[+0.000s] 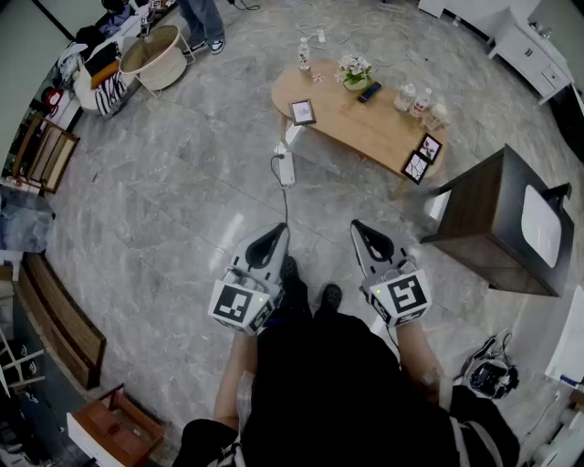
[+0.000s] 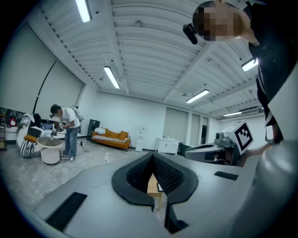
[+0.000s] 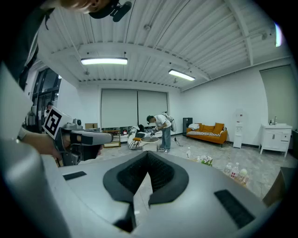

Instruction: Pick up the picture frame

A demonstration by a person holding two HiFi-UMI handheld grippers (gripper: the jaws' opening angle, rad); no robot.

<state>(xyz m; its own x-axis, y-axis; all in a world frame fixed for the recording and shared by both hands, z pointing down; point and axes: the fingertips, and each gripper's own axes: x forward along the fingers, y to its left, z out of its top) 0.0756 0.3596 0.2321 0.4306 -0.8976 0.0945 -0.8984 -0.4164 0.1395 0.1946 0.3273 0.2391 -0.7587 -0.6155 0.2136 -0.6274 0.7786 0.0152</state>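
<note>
A wooden coffee table (image 1: pixel 365 123) stands ahead of me on the grey floor. One picture frame (image 1: pixel 302 112) stands near its left end, and two dark frames (image 1: pixel 429 147) (image 1: pixel 415 167) stand at its right end. My left gripper (image 1: pixel 274 239) and right gripper (image 1: pixel 360 228) are held side by side above the floor, well short of the table. Both point toward it. In the left gripper view the left gripper (image 2: pixel 152 155) has its jaws together with nothing between them. The right gripper (image 3: pixel 148 153) looks the same in its own view.
A dark side cabinet (image 1: pixel 493 219) stands at the right, close to the table's end. A white power strip (image 1: pixel 286 169) with its cable lies on the floor before the table. Bottles (image 1: pixel 406 96), a flower pot (image 1: pixel 354 71) and a phone (image 1: pixel 370 91) share the tabletop. Another person (image 1: pixel 203 23) stands far back.
</note>
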